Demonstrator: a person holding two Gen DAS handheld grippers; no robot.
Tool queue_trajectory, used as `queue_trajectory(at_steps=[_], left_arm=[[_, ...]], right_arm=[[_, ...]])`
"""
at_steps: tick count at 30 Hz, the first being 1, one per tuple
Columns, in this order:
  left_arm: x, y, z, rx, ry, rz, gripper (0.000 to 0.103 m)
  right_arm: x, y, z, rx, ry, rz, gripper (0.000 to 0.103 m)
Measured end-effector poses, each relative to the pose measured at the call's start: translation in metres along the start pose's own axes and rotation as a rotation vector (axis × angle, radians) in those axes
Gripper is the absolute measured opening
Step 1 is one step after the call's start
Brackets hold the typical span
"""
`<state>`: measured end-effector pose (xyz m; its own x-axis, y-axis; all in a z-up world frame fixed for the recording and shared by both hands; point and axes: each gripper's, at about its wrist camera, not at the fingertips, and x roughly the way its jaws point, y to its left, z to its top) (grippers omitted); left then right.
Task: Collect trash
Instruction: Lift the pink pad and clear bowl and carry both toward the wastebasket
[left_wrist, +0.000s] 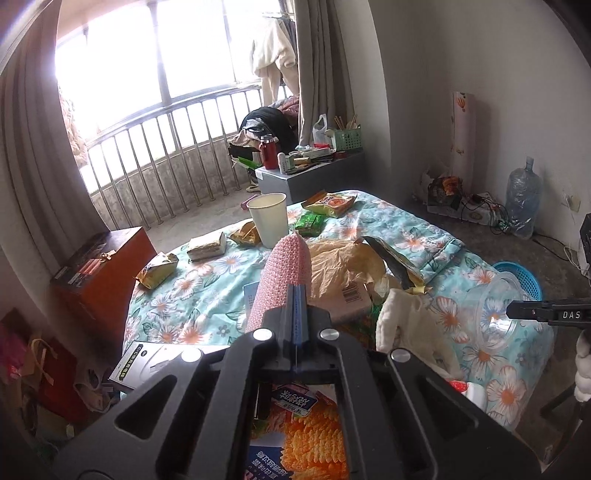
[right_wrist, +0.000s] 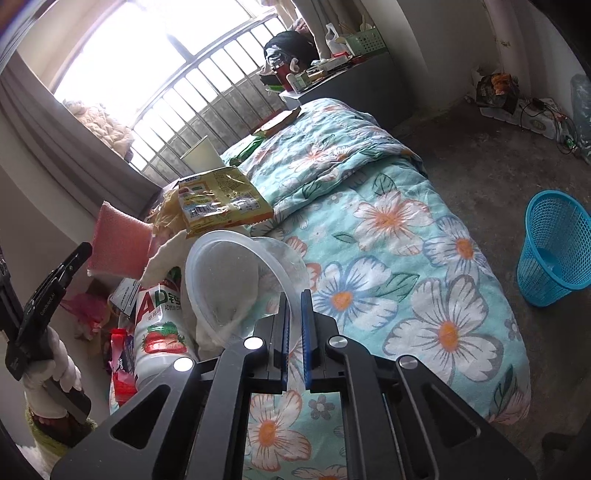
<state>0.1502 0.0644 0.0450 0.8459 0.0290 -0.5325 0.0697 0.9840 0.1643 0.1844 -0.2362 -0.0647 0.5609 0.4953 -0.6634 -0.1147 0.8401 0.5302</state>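
My left gripper (left_wrist: 295, 295) pinches a pink sponge (left_wrist: 282, 280), and its fingers are squeezed tight on it. My right gripper (right_wrist: 295, 321) pinches the rim of a clear tub (right_wrist: 236, 273), with only the thin plastic between its fingers. Both are held over the bed (right_wrist: 406, 240). Near the tub lie a white cloth (left_wrist: 406, 317), a milk bottle (right_wrist: 159, 332) and a yellow wrapper (right_wrist: 218, 201). Farther up the bed stand a paper cup (left_wrist: 269, 218) and more snack packs (left_wrist: 328, 203). The blue bin (right_wrist: 554, 247) sits on the floor beside the bed.
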Motion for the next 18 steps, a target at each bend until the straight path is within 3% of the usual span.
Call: queue_trajectory(at_steps=[18], left_arm=[[-0.071,0.003,0.033,0.018,-0.182,0.049,0.0]], right_arm=[[-0.045,-0.01,0.004,0.051,-0.13,0.047,0.006]])
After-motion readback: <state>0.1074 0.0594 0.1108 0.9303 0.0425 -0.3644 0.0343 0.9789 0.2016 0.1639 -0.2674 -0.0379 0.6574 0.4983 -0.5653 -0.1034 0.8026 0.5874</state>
